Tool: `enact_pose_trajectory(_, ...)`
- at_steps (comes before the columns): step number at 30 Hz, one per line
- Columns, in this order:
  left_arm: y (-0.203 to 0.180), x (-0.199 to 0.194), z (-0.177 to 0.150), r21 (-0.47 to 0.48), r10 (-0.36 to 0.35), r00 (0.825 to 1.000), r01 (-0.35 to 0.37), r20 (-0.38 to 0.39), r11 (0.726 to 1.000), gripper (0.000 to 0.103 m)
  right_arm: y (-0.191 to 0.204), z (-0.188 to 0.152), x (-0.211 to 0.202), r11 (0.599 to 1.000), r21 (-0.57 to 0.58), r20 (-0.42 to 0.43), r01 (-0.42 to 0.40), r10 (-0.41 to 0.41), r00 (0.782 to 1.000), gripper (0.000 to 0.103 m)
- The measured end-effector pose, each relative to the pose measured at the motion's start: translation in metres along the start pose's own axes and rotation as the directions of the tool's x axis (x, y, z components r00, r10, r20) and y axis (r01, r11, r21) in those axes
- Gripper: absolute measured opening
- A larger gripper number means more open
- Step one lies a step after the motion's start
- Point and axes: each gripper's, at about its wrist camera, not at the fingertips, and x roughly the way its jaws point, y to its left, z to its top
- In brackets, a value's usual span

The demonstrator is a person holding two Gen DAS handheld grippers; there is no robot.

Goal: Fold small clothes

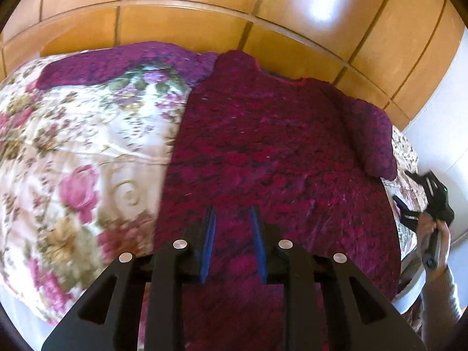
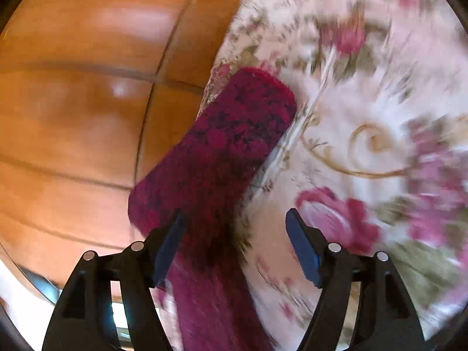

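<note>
A dark red and purple knitted sweater (image 1: 272, 152) lies flat on a floral bedspread (image 1: 87, 152), neck toward the wooden headboard. My left gripper (image 1: 232, 212) hovers over the sweater's lower part, jaws a little apart with nothing between them. The right sleeve (image 1: 377, 140) lies at the bed's right edge. In the right wrist view that sleeve (image 2: 222, 146) runs away from me along the bed edge. My right gripper (image 2: 235, 216) is open above it, left finger over the sleeve, right finger over the bedspread (image 2: 365, 117). The right gripper also shows in the left wrist view (image 1: 421, 193), held by a hand.
A wooden panelled headboard (image 1: 204, 23) stands behind the bed and fills the left of the right wrist view (image 2: 73, 102). A purple knitted piece (image 1: 117, 61) lies at the head of the bed. A white wall (image 1: 438, 134) is to the right.
</note>
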Motion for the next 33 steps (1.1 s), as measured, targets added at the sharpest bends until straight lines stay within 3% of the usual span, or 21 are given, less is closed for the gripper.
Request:
enact_pose_trajectory(3,-0.013,0.020,0.007,0.012,-0.004,1.000,0.004,-0.017,1.000,0.023,0.008,0.012,0.022,1.000,0.000,0.023,-0.002,0.002,1.000,0.070)
enact_pose_trajectory(5,-0.019,0.031,0.011,0.017,0.015,1.000,-0.015,-0.024,1.000,0.055,0.018,0.024,0.034,1.000,-0.019,0.028,0.014,-0.014,1.000,0.065)
enact_pose_trajectory(6,-0.020,0.032,0.011,0.014,0.023,1.000,-0.023,-0.009,1.000,0.066,0.021,0.028,0.038,0.999,-0.032,0.022,0.024,-0.023,0.999,0.051)
enact_pose_trajectory(7,-0.023,0.034,0.013,0.014,0.027,1.000,-0.027,0.012,1.000,0.066,0.026,0.032,0.042,0.997,-0.058,0.016,0.049,-0.048,0.999,0.041)
enact_pose_trajectory(8,-0.025,0.036,0.014,0.022,0.030,1.000,-0.030,0.009,0.999,0.066,0.031,0.036,0.042,0.993,-0.092,0.025,0.078,-0.076,0.997,0.025)
enact_pose_trajectory(9,-0.027,0.039,0.016,0.033,0.036,0.999,-0.036,0.001,0.999,0.066,0.041,0.043,0.039,0.984,-0.143,0.049,0.110,-0.104,0.993,0.016)
enact_pose_trajectory(11,-0.030,0.043,0.018,0.043,0.040,0.999,-0.040,-0.004,0.998,0.066,0.061,0.053,0.029,0.960,-0.230,0.103,0.162,-0.142,0.984,0.014)
enact_pose_trajectory(14,-0.034,0.050,0.018,0.071,0.063,0.998,-0.062,-0.014,0.996,0.066,0.089,0.070,0.012,0.886,-0.362,0.239,0.288,-0.211,0.948,0.013)
enact_pose_trajectory(16,-0.034,0.056,0.019,0.073,0.069,0.997,-0.067,-0.028,0.995,0.066,0.105,0.088,-0.006,0.824,-0.421,0.344,0.380,-0.243,0.907,0.013)
enact_pose_trajectory(19,-0.034,0.062,0.018,0.075,0.074,0.996,-0.071,-0.041,0.995,0.066,0.119,0.102,-0.019,0.721,-0.456,0.479,0.522,-0.296,0.827,0.013)
enact_pose_trajectory(20,-0.034,0.064,0.018,0.073,0.079,0.996,-0.075,-0.044,0.994,0.066,0.123,0.109,-0.016,0.654,-0.453,0.546,0.605,-0.334,0.769,0.013)
enact_pose_trajectory(23,-0.033,0.069,0.018,0.068,0.076,0.996,-0.073,-0.053,0.995,0.069,0.116,0.127,-0.005,0.502,-0.408,0.655,0.762,-0.421,0.628,0.013)
enact_pose_trajectory(25,-0.034,0.071,0.019,0.069,0.077,0.996,-0.073,-0.054,0.995,0.071,0.104,0.138,0.006,0.438,-0.388,0.669,0.811,-0.471,0.575,0.012)
enact_pose_trajectory(28,-0.032,0.074,0.020,0.059,0.069,0.996,-0.066,-0.055,0.996,0.072,0.078,0.152,0.041,0.276,-0.385,0.682,0.881,-0.559,0.473,0.012)
enact_pose_trajectory(29,-0.032,0.074,0.021,0.053,0.065,0.996,-0.062,-0.055,0.997,0.072,0.064,0.154,0.055,0.236,-0.387,0.663,0.892,-0.601,0.447,0.012)
enact_pose_trajectory(31,-0.030,0.073,0.022,0.038,0.047,0.997,-0.045,-0.057,0.998,0.072,0.037,0.157,0.062,0.226,-0.384,0.617,0.895,-0.658,0.431,0.015)
enact_pose_trajectory(33,-0.022,0.067,0.027,-0.007,-0.001,0.998,0.001,-0.060,1.000,0.072,0.022,0.156,0.059,0.241,-0.361,0.596,0.901,-0.684,0.422,0.027)
